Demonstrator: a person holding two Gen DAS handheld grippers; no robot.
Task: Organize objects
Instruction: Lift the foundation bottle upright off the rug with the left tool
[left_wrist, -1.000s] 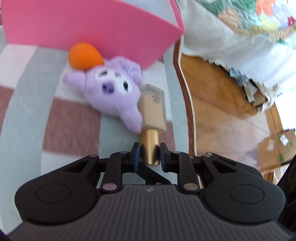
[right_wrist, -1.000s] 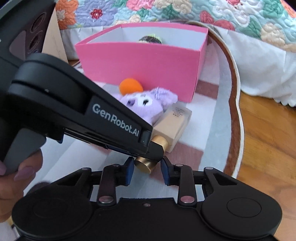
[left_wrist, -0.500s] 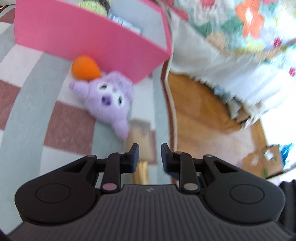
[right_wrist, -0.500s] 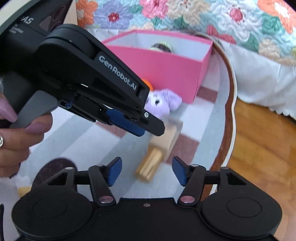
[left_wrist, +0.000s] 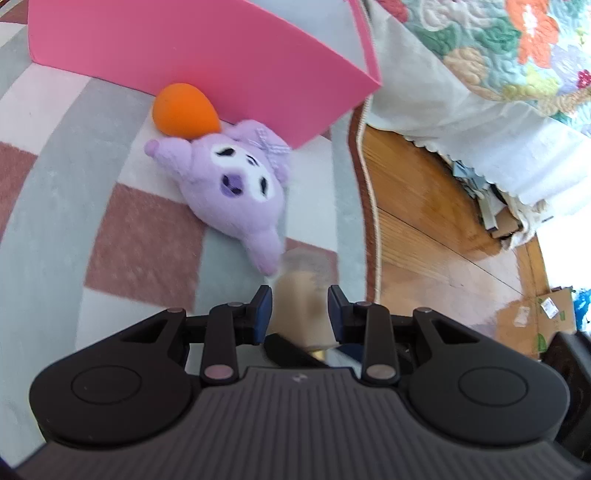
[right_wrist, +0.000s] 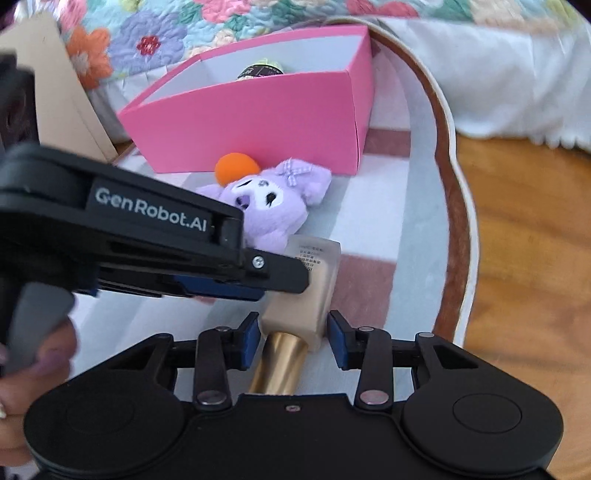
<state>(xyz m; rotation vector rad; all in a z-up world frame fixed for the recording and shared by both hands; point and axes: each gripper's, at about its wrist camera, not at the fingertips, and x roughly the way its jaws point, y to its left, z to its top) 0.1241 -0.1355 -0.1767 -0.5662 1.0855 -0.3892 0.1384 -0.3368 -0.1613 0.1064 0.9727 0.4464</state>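
Right wrist view, from left to right: the left gripper (right_wrist: 284, 286) reaches in above the bottle (right_wrist: 310, 291), jaws parted around its glass body. The right gripper (right_wrist: 293, 338) brackets the bottle's base near the gold cap, jaws apart, seemingly readying a lift. Ahead of both, the pink box (right_wrist: 258, 125) holds a dark, green-topped item; a plush toy (right_wrist: 273, 210) and an orange sponge (right_wrist: 234, 168) lie just outside it.

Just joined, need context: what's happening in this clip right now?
A person holds two handheld grippers over a beige foundation bottle with a gold cap lying on a striped rug. The right gripper straddles the bottle where it meets the cap, jaws open at its sides. The left gripper is open around the bottle's body too. A purple plush toy and orange sponge lie beside a pink box, not yet put away.
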